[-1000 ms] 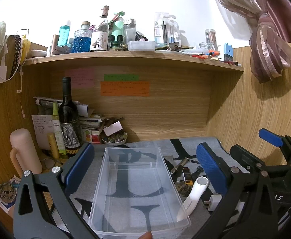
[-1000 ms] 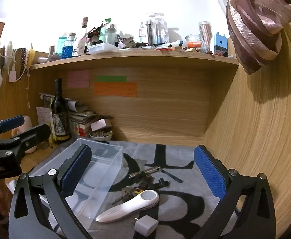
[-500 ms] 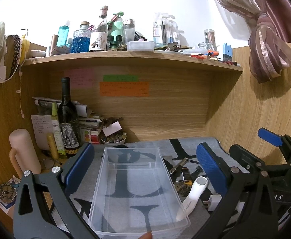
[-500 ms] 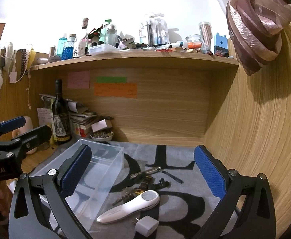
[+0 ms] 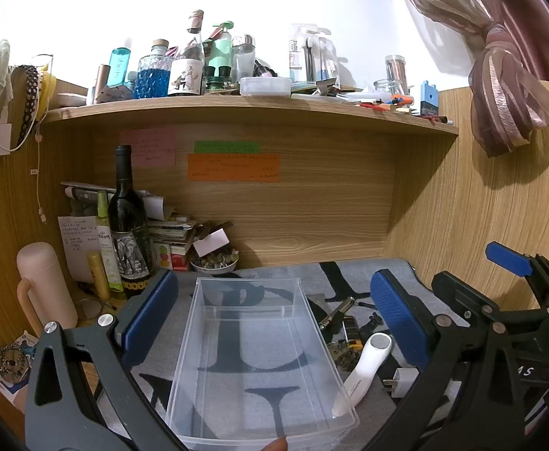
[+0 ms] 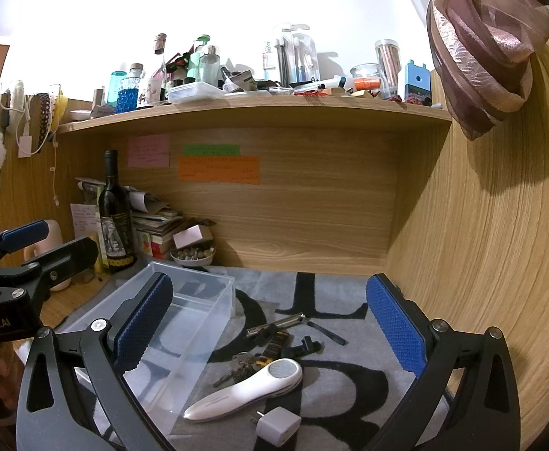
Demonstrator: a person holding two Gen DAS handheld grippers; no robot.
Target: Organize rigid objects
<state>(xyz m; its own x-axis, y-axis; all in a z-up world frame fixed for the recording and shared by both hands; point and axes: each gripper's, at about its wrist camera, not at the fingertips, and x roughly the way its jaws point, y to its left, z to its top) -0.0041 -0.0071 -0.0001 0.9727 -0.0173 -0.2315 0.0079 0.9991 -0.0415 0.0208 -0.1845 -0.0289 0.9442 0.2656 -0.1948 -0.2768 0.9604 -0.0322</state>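
left gripper (image 5: 274,308) wide open, empty | right gripper (image 6: 270,319) same | white handheld device (image 6: 246,387) looked light, stiff, slick; I'd grip mid-handle | clear bin (image 5: 253,357) empty

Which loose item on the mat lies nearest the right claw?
The white plug adapter, at the near edge between the open claw's fingers; the long white handheld device lies just behind it, keys farther back.

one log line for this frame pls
left gripper: open, over empty clear bin | right gripper: open, above white handheld device, charger plug, keys | nothing binned
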